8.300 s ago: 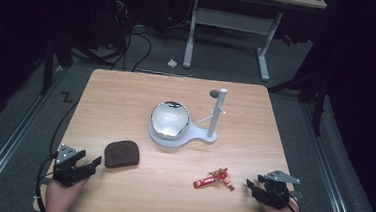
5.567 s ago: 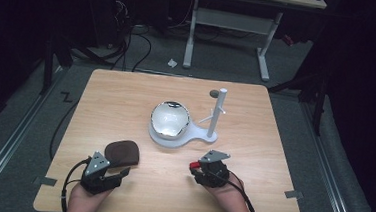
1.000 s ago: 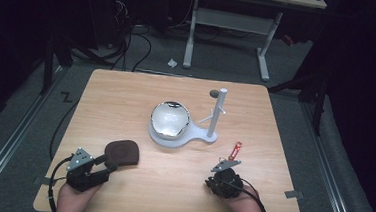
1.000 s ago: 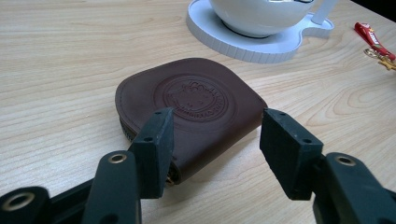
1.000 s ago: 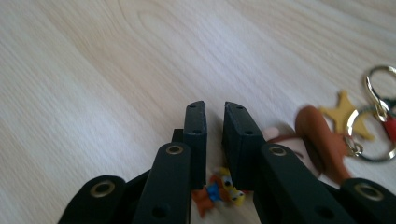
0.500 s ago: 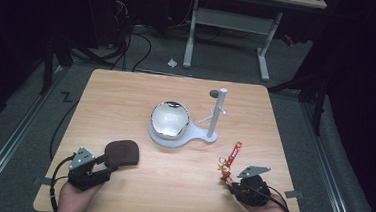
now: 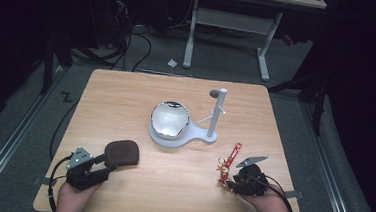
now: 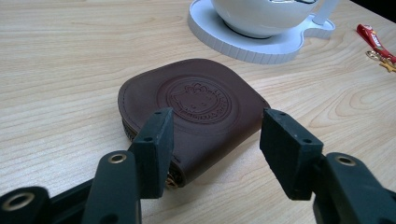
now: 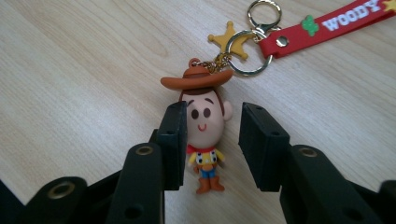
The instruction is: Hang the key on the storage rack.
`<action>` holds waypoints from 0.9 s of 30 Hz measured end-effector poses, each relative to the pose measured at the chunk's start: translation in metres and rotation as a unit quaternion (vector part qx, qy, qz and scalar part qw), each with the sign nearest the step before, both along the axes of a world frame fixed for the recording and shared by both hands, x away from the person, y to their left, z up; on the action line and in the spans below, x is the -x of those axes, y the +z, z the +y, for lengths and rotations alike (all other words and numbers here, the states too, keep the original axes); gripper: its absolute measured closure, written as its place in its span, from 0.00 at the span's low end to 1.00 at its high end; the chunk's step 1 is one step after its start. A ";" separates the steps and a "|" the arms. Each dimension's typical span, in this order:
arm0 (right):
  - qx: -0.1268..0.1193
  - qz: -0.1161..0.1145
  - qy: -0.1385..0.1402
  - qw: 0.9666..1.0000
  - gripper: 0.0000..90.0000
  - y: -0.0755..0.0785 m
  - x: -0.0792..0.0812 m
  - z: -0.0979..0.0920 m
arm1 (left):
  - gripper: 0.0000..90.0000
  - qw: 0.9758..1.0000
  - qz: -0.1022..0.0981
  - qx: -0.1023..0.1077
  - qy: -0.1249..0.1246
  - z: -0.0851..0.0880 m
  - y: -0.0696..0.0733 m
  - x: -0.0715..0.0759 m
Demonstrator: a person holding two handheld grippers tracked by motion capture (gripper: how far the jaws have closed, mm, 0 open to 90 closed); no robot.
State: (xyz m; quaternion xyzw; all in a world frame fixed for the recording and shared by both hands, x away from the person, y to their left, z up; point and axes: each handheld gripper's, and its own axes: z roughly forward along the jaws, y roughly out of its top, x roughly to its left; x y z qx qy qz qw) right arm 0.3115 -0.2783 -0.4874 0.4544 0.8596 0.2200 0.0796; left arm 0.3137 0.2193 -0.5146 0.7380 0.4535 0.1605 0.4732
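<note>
A brown round-cornered pouch with an embossed emblem lies flat at the front left of the table. My left gripper is open, its jaws standing on either side of the pouch's near edge, the right jaw clear of it. A keychain lies at the front right: a red strap marked WOODY, rings, a gold star and a small cowboy figure. My right gripper has just been opening; the figure lies on the wood between its parted jaws, with a gap at the right jaw.
A white stand carrying a shiny bowl and an upright post sits at the table's centre; its base lies just beyond the pouch. A small dark object rests near the far edge. Floor cables lie behind the table.
My right hand has shifted to the right along the front edge and its jaws have parted, releasing the cowboy figure onto the table. The left gripper and pouch have stayed put.
</note>
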 end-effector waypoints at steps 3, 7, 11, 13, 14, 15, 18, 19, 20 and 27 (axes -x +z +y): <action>0.003 0.019 0.006 1.000 0.64 -0.004 -0.006 0.004 | 0.50 1.000 0.001 0.002 0.001 0.001 0.000 -0.001; 0.008 0.036 0.016 0.999 0.64 -0.006 -0.011 0.009 | 0.50 1.000 0.000 0.003 0.002 0.004 0.000 -0.001; 0.022 0.045 0.020 0.999 0.66 -0.009 -0.015 0.015 | 0.50 1.000 0.001 0.006 0.004 0.006 0.000 -0.001; 0.029 0.045 0.023 0.998 0.72 -0.009 -0.015 0.017 | 0.50 1.000 0.002 0.008 0.006 0.008 0.000 -0.001; 0.032 0.043 0.027 0.998 0.73 -0.009 -0.016 0.018 | 0.50 1.000 0.001 0.009 0.007 0.008 0.000 -0.001; 0.037 0.044 0.029 0.998 0.73 -0.009 -0.016 0.019 | 0.49 1.000 0.000 0.007 0.009 0.008 0.000 -0.002; 0.051 0.045 0.032 0.997 0.74 -0.006 -0.015 0.022 | 0.46 1.000 -0.003 0.003 0.014 0.010 -0.001 -0.002; 0.056 0.041 0.040 0.997 0.74 -0.005 -0.016 0.022 | 0.44 1.000 -0.004 -0.001 0.015 0.010 -0.001 -0.002; 0.059 0.040 0.043 0.997 0.74 -0.002 -0.015 0.021 | 0.43 1.000 -0.007 -0.007 0.018 0.010 -0.001 -0.002; 0.086 0.038 0.026 0.995 0.74 0.019 -0.011 0.013 | 0.34 0.999 -0.011 -0.011 0.038 0.014 -0.004 -0.006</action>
